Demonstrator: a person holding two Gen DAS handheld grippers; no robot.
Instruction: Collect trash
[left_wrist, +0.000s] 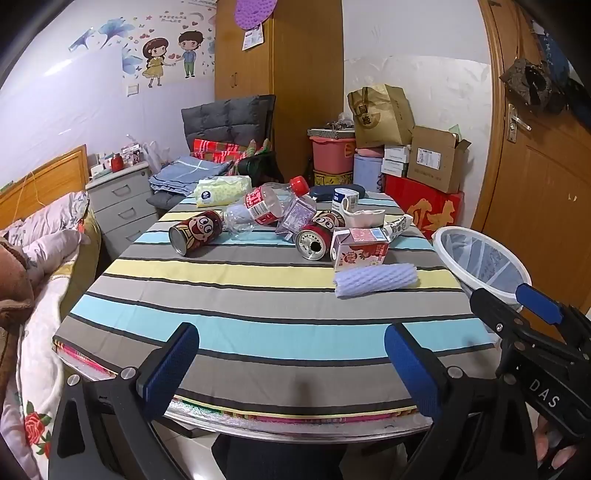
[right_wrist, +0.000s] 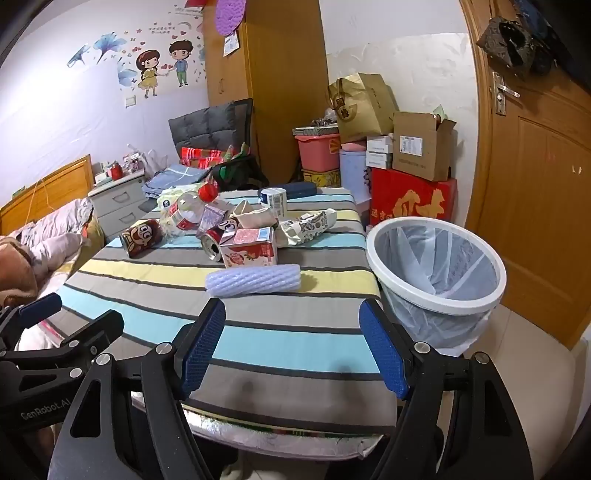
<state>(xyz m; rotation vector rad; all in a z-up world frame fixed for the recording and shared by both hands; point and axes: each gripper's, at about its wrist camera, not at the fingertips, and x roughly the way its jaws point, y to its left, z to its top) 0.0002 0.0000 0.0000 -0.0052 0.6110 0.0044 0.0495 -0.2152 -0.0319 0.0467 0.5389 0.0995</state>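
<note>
A: Going from the left, what is lying on the worktop (left_wrist: 258, 317)?

B: A red can (left_wrist: 195, 230) is lying on its side at the far left. Next to it a clear bottle (left_wrist: 266, 206) with a red cap is resting in the pile, then a second can (left_wrist: 314, 242), a milk carton (left_wrist: 360, 247), and a white foam sleeve (right_wrist: 253, 281) nearest to us. The bin (right_wrist: 436, 266) is standing just beside the right edge of the worktop.

A: How are these things going to handle?

B: I am judging them all as empty and light. The cans are smooth and could roll, so I am advising a hold across the middle of the body. The foam is soft and is giving way easily; take it at the middle.

A: And the tongs?

B: The left tongs (left_wrist: 291, 365) and the right tongs (right_wrist: 291, 347) are both standing wide apart, holding nothing, hovering over the near edge. The foam sleeve is lying just ahead of the right tongs, while the cans are well apart from both.
</note>
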